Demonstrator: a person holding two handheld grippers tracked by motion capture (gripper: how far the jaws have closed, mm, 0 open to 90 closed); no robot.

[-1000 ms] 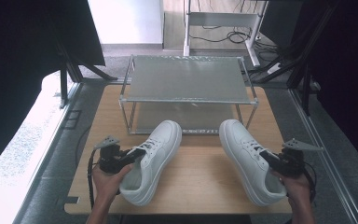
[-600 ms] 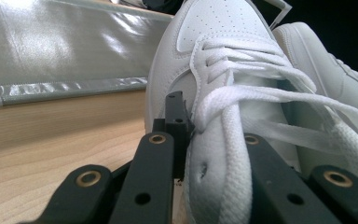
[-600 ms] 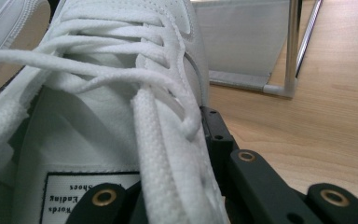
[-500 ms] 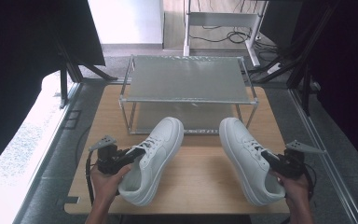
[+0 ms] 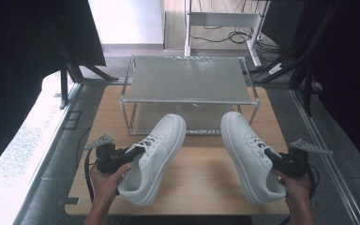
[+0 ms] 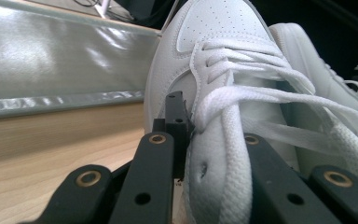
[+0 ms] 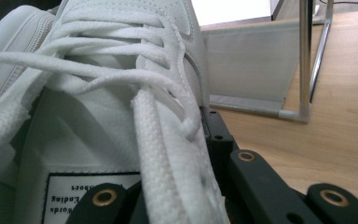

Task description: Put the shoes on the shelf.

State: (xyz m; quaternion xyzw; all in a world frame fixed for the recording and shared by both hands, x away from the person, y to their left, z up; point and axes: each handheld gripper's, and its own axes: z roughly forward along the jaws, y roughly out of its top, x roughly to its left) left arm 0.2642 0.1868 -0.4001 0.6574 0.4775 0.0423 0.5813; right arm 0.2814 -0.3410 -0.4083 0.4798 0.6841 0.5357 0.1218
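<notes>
Two white lace-up sneakers lie on the wooden table (image 5: 201, 183) with their toes toward the metal rack. My left gripper (image 5: 122, 157) is shut on the left sneaker (image 5: 159, 145) at its lace-side wall. In the left gripper view that sneaker (image 6: 214, 32) is clamped by my left gripper (image 6: 214, 135), one jaw outside and one inside the opening. My right gripper (image 5: 281, 161) is shut on the right sneaker (image 5: 246, 150) near its opening. In the right gripper view the right gripper (image 7: 177, 140) pinches the laced flap of this sneaker (image 7: 121, 46).
A low wire rack (image 5: 190, 79) with a mesh shelf stands across the back of the table, its chrome leg (image 7: 307, 60) close to the right sneaker. Table edges run near both hands. Dark stands and cables sit on the floor behind.
</notes>
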